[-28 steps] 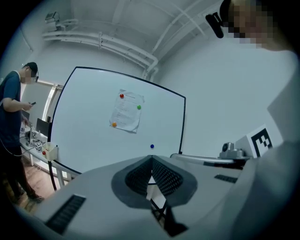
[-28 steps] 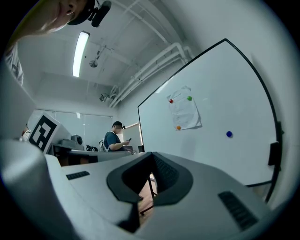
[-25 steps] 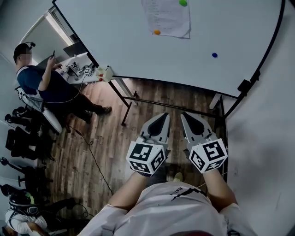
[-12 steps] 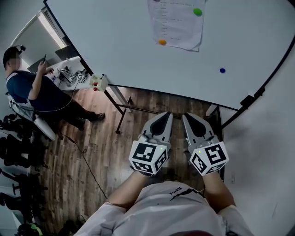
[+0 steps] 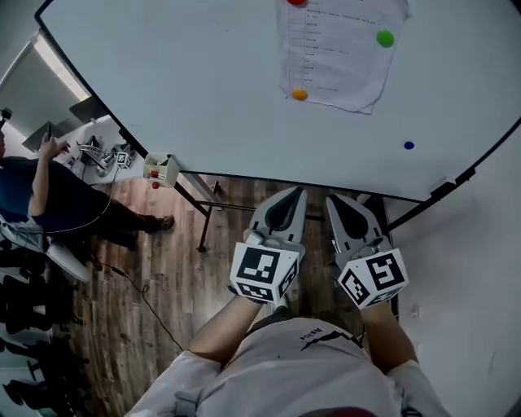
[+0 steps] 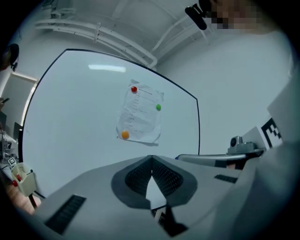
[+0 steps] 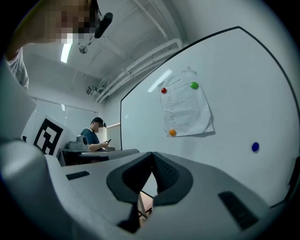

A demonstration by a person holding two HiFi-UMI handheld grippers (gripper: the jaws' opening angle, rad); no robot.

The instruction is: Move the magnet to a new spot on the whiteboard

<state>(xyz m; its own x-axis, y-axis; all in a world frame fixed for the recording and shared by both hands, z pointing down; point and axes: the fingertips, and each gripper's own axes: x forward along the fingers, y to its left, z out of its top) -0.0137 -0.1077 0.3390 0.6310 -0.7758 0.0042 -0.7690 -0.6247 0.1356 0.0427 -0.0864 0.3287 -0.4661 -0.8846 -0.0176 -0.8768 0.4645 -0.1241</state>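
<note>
The whiteboard (image 5: 203, 89) stands ahead of me. A paper sheet (image 5: 338, 57) hangs on it under a red magnet (image 5: 296, 2), a green magnet (image 5: 384, 37) and an orange magnet (image 5: 299, 94). A lone blue magnet (image 5: 409, 146) sits lower right; it also shows in the right gripper view as the blue magnet (image 7: 255, 146). My left gripper (image 5: 291, 194) and right gripper (image 5: 335, 200) point level at the board's lower edge, side by side, both shut and empty. In the left gripper view the sheet (image 6: 139, 115) is straight ahead beyond the shut left gripper (image 6: 151, 158).
A seated person (image 5: 41, 191) is at the far left beside a cluttered desk (image 5: 106, 151). The whiteboard's metal stand (image 5: 207, 204) crosses the wooden floor (image 5: 163, 269) just ahead of me. A white wall (image 5: 472, 269) closes the right side.
Both grippers have moved forward toward the whiteboard, still shut. The board and its magnets now sit lower and nearer in the head view; the seated person has slid toward the left edge.
</note>
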